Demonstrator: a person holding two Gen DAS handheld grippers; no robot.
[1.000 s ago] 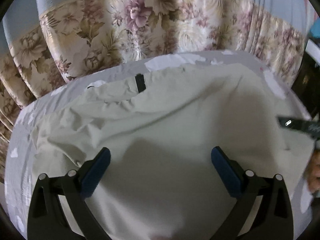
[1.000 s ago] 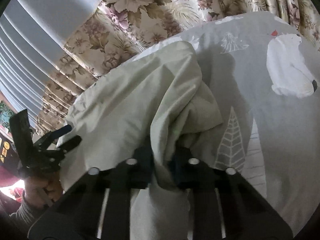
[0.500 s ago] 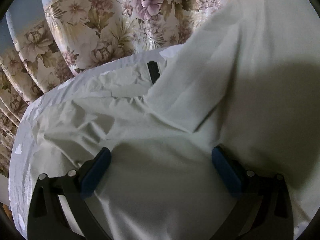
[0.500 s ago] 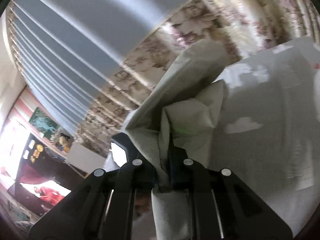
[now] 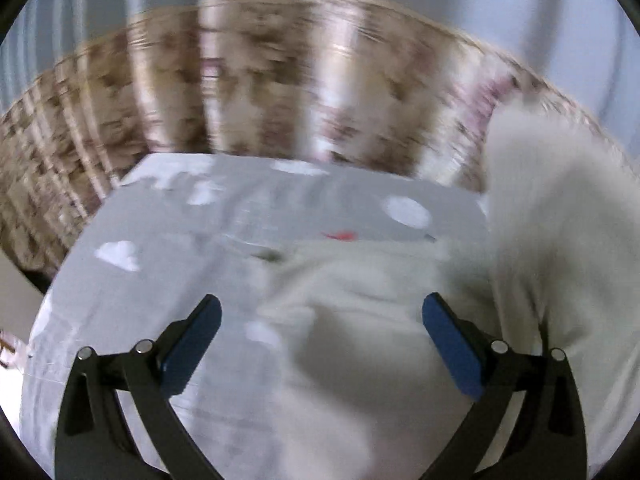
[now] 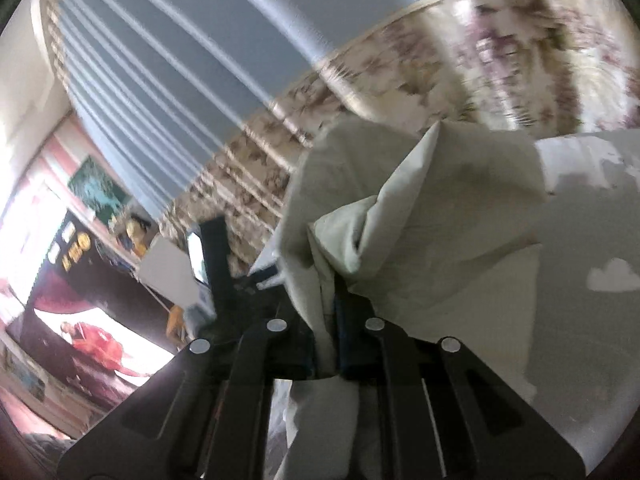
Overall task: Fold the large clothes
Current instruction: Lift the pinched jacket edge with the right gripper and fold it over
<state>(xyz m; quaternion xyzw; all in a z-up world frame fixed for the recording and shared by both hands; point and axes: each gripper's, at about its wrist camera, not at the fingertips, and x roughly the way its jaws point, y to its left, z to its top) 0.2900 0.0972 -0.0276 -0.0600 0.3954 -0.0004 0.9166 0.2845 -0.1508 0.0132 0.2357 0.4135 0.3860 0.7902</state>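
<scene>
A large pale cream garment [image 5: 360,320] lies on the grey bed sheet [image 5: 168,248], and part of it rises in a lifted fold [image 5: 560,216] at the right of the left wrist view. My left gripper [image 5: 320,332] hangs open above the garment's left edge, nothing between its blue pads [image 5: 192,344]. In the right wrist view my right gripper [image 6: 326,320] is shut on a bunched edge of the garment [image 6: 408,216], which stands up in folds in front of it. The left gripper's black body [image 6: 218,256] shows just left of the cloth.
The grey sheet with white cloud prints [image 6: 612,280] covers the bed. Floral curtains [image 5: 280,112] with a blue-grey upper part hang close behind the bed. At the left of the right wrist view are a dark cabinet and a screen [image 6: 80,320].
The right gripper has lifted the held edge of the garment up and across. The left gripper has swept left, so bare grey sheet now shows under its left finger; both views are motion-blurred.
</scene>
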